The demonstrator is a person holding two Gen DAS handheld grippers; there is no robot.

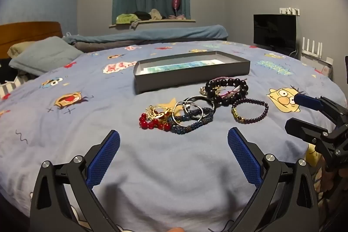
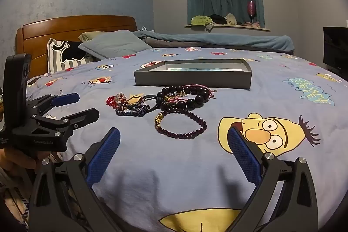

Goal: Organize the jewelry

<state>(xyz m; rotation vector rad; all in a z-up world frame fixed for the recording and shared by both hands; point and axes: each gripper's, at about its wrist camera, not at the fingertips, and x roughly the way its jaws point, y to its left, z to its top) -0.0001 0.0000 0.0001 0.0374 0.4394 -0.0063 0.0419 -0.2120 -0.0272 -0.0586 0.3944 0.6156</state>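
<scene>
Both grippers hovered low over the blue cartoon-print bedspread (image 1: 65, 140), jaws spread wide and holding nothing: the left gripper (image 1: 174, 158) faced the tangle of bracelets, the right gripper (image 2: 174, 158) sat near the purple bead bracelet (image 2: 181, 124). That bracelet lay a little apart from the heap, nearest the right gripper, so it looked the sensible first pick. Behind it lay the large black bead bracelet (image 2: 184, 95), then the cluster of red beads (image 1: 152, 123), blue beaded bands (image 1: 189, 123) and thin metal bangles (image 1: 195, 105), overlapping one another. The open grey box (image 1: 191, 71) stood just beyond the heap, its floor apparently bare of jewelry. A good pick would likely pinch one side of the purple loop only, low against the soft cloth without bunching it, then lift clear before carrying it over the box wall.
</scene>
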